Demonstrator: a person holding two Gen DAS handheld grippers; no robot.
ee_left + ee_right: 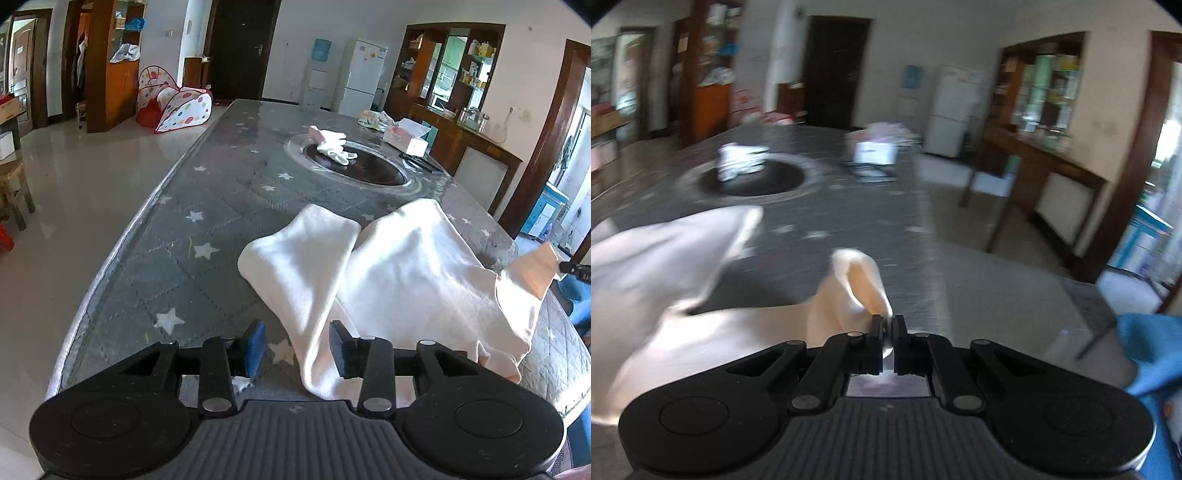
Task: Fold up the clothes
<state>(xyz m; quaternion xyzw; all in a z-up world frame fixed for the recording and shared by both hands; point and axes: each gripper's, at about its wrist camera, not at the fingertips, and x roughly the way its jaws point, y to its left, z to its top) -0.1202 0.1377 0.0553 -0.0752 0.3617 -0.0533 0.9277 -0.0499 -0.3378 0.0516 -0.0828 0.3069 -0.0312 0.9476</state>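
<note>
Right gripper has a cloth corner; left gripper waits open at the near edge.

Garment (pixel 399 266) lies on the counter (pixel 207 206) near its near right corner, two lobes running away toward the far end. Left gripper (pixel 297 349) is spread wide, holding nothing; the near hem lies between its pads (pixel 341 349). Right gripper (pixel 887 332), jaws pinched together on a lifted corner (pixel 860 284), holds it up at the right edge. Judgement: left is nearer the free hem.
</note>
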